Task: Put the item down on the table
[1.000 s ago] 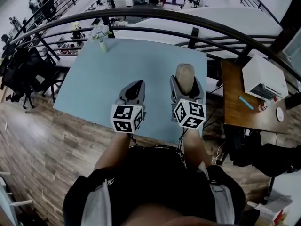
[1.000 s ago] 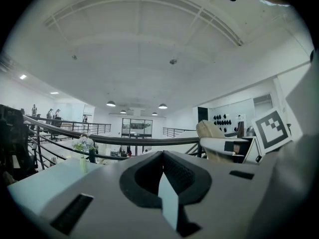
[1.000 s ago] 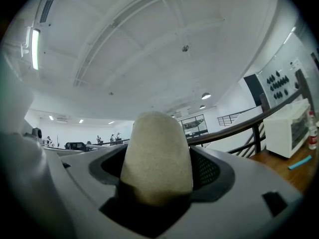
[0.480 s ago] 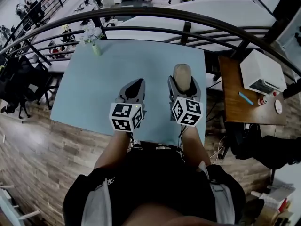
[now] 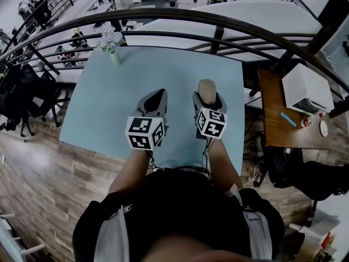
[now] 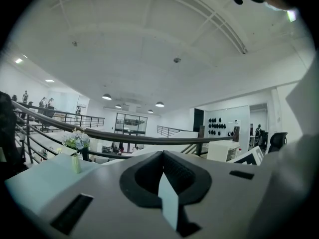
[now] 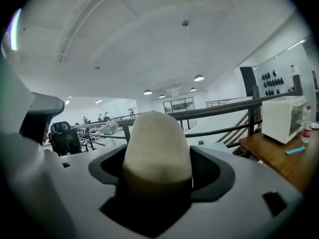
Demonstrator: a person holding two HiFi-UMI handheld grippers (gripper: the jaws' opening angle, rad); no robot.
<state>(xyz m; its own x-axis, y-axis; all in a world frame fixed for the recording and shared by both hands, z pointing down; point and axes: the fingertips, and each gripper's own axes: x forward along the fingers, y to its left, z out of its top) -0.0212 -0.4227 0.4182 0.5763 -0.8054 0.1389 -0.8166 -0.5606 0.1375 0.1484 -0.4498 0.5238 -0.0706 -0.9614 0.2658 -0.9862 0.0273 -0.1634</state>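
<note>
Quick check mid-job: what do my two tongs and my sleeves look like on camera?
The left tongs and right tongs have grey wedge-shaped shells with black inner pads. Each carries a white cube of black square markers, with thin cables behind. Forearms are unsleeved, and the top is black with grey panels.

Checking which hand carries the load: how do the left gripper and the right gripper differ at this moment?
The right gripper is shut on a beige rounded item that sticks out past its tips; the left gripper is shut with nothing between its jaws. The right gripper is near the right edge of the light blue table; the left gripper is nearer its middle. Both are over the table, pointing away from the person.
</note>
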